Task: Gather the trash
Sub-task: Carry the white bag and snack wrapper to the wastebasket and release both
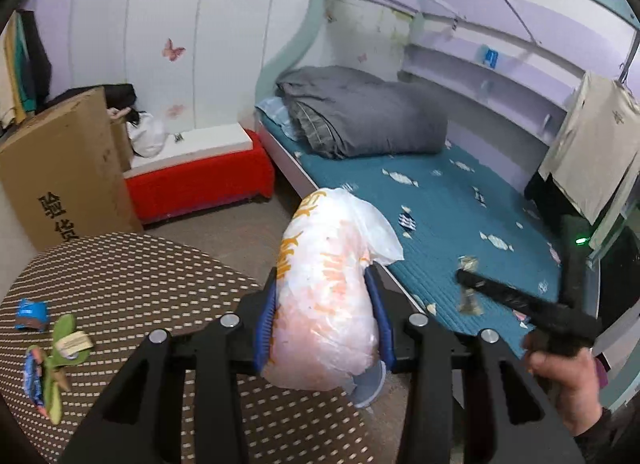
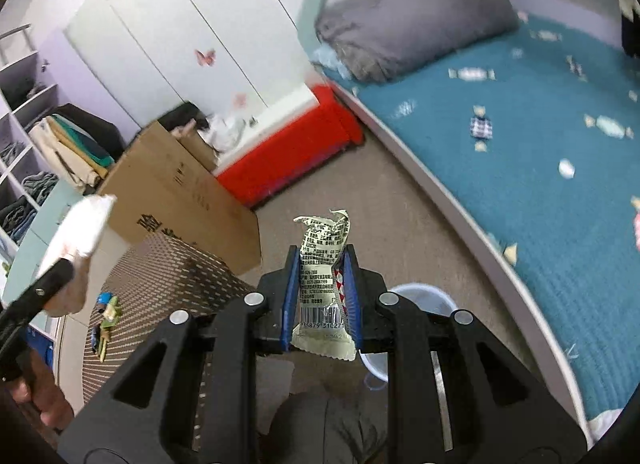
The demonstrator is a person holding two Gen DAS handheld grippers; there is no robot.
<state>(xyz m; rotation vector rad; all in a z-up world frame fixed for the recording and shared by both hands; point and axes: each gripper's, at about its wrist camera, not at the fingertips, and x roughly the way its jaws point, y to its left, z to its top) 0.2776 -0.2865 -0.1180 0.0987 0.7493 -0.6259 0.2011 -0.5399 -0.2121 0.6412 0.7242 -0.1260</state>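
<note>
Left wrist view takes in a bed point(image 1: 460, 200) with a teal sheet along the right and a folded grey quilt point(image 1: 360, 112) at its head. Beside it stand a red bench point(image 1: 200, 180) and a cardboard box point(image 1: 64, 168). Nearest the camera is a round table point(image 1: 132, 288) with a brown dotted mat, where several small wrappers point(image 1: 52, 348) lie near its left edge. The left gripper point(image 1: 324, 304) is clamped around a plastic bag point(image 1: 328, 296), white with orange print, bulging between the blue pads above the table edge. In the right wrist view, a pale blue bin point(image 2: 420, 300) stands on the floor below the right gripper point(image 2: 322, 292), whose fingers pinch an upright snack wrapper point(image 2: 324, 260) with printed text and a barcode.
</note>
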